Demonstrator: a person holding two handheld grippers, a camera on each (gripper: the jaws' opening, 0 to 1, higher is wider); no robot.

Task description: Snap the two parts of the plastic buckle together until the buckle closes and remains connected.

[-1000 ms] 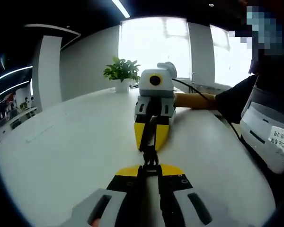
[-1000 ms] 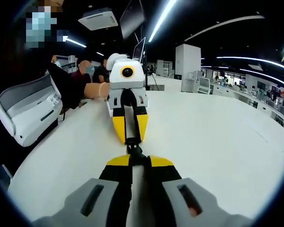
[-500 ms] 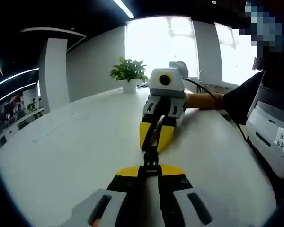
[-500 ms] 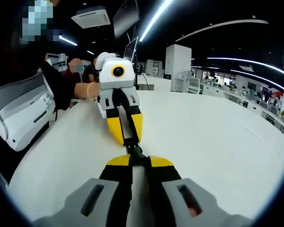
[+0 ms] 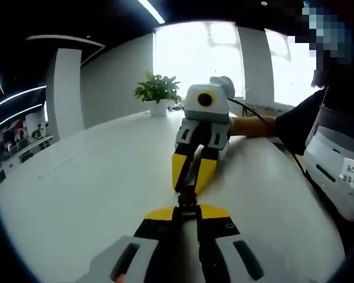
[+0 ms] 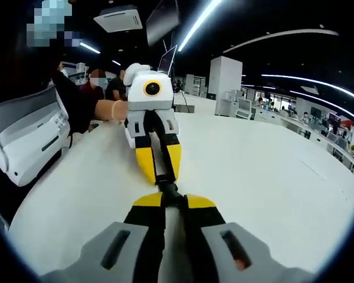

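A small black plastic buckle (image 5: 187, 199) hangs just above the white table (image 5: 88, 177), between two yellow-tipped grippers that meet tip to tip. My left gripper (image 5: 187, 211) is shut on the near end of the buckle. In the left gripper view the right gripper (image 5: 187, 187) comes in from ahead, shut on the far end. In the right gripper view the buckle (image 6: 169, 190) sits at my right gripper (image 6: 168, 200), and the left gripper (image 6: 164, 180) faces it. The buckle reads as one dark piece; its seam is hidden by the jaws.
A potted plant (image 5: 157, 91) stands at the table's far edge. A person's forearm (image 5: 251, 125) and dark-sleeved body (image 5: 336, 147) are at the right. In the right gripper view other people (image 6: 100, 82) and a monitor (image 6: 167, 62) are at the back, with bare table (image 6: 265, 171) to the right.
Both grippers stay tip to tip on the buckle. The views have swung a little, so the opposite gripper sits slightly differently in each picture.
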